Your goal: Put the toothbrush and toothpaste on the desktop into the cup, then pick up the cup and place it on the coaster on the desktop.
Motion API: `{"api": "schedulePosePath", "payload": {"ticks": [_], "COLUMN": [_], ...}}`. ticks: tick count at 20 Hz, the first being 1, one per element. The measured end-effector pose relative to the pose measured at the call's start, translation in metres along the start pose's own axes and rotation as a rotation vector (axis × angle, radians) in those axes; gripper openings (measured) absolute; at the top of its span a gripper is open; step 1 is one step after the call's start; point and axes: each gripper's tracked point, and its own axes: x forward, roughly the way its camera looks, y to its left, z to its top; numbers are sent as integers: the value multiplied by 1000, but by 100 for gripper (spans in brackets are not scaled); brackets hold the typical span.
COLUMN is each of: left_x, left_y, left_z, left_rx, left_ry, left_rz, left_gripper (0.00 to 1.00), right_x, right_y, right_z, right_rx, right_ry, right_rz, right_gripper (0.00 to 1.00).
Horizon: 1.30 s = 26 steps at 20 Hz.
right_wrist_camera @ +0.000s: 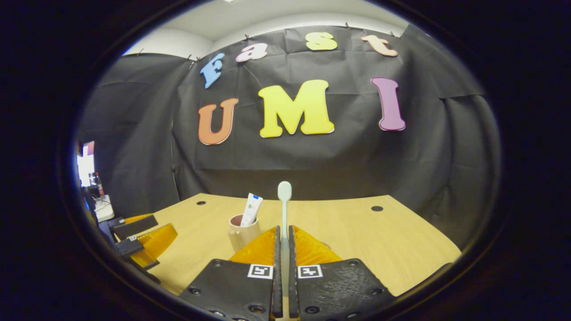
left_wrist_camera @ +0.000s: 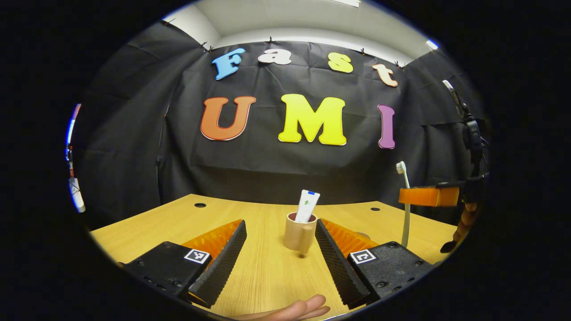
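Two tongs | left (left_wrist_camera: 281, 236) apart | right (right_wrist_camera: 283, 243) clamped on toothbrush (right_wrist_camera: 284, 196) | toothpaste (left_wrist_camera: 308, 205) in cup (left_wrist_camera: 299, 234)

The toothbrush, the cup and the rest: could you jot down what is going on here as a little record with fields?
toothbrush: upright, head up, clamped in the right gripper, off the desktop
toothpaste: already standing in the cup, leaning
cup: on the desktop, handle toward the left gripper view's camera
left gripper: jaws wide apart, holding nothing, cup ahead between them
coaster: cannot tell where it lies
left to do: toothbrush into cup, cup onto coaster
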Motion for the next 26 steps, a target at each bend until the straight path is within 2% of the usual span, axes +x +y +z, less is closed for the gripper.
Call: {"api": "schedulePosePath", "payload": {"ticks": [4, 7, 11, 16, 20, 21, 24, 25, 26], "left_x": [-6, -7, -8, -7, -5, -4, -3, -2, -2], "left_y": [19, 27, 23, 22, 28, 30, 31, 31, 31], "left_z": [-14, -16, -16, -19, -29, -31, -36, -35, -35], "left_rx": [-38, -17, -1, -26, -52, -58, -62, -56, -49], "left_ry": [35, 30, 18, 27, 52, 61, 82, 79, 79], "left_rz": [27, 41, 24, 8, 12, 16, 26, 30, 33], "left_gripper": [98, 98, 98, 98, 98, 98, 98, 98, 98], "right_x": [38, 77, 140, 194, 207, 207, 204, 201, 199], "right_y": [30, 57, 83, 100, 100, 98, 85, 81, 81], "right_z": [26, 42, 54, 41, 20, 16, 4, 3, 1], "right_rx": [-13, -8, -21, -14, -5, -15, -81, -86, -75], "right_ry": [-24, -43, -68, -35, 12, 30, 56, 53, 56], "right_rz": [36, 66, 56, 47, 42, 37, -2, -10, -4], "right_gripper": [5, 5, 5, 5, 7, 11, 99, 95, 95]}}
